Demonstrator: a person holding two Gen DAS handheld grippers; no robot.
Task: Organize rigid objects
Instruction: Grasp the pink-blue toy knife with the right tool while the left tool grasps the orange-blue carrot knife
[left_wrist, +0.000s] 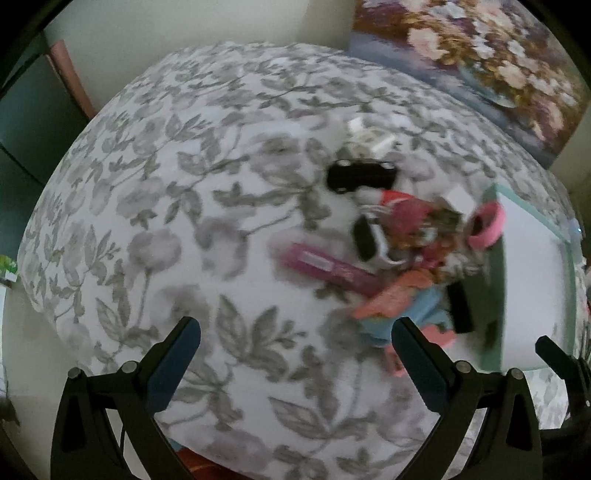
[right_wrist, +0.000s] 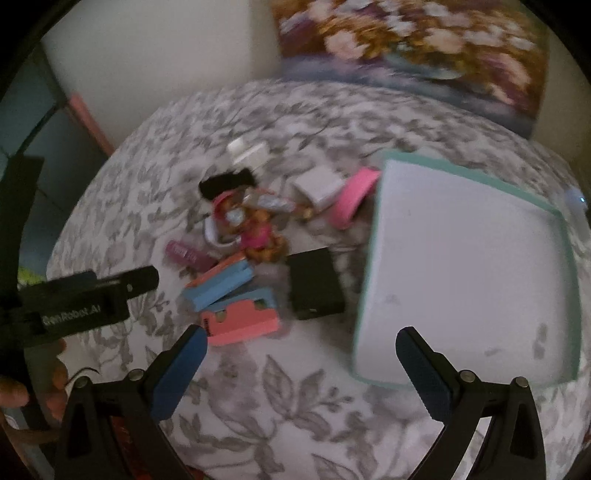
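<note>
A pile of small objects lies on a table with a grey floral cloth (right_wrist: 295, 387). In the right wrist view I see a pink and blue block (right_wrist: 242, 319), a blue and orange block (right_wrist: 221, 282), a black box (right_wrist: 314, 282), a doll figure (right_wrist: 255, 229), a magenta tube (right_wrist: 190, 254), a pink ring (right_wrist: 354, 201) and a white box (right_wrist: 319, 186). An empty white tray with a teal rim (right_wrist: 469, 273) lies right of them. My right gripper (right_wrist: 301, 349) is open above the cloth. My left gripper (left_wrist: 295, 332) is open, left of the pile (left_wrist: 402, 243), and shows in the right wrist view (right_wrist: 146, 278).
A flower painting (right_wrist: 413, 51) leans on the wall behind the table. A dark cabinet (left_wrist: 26, 125) stands at the left. More small white and black items (left_wrist: 364, 162) lie at the far side of the pile.
</note>
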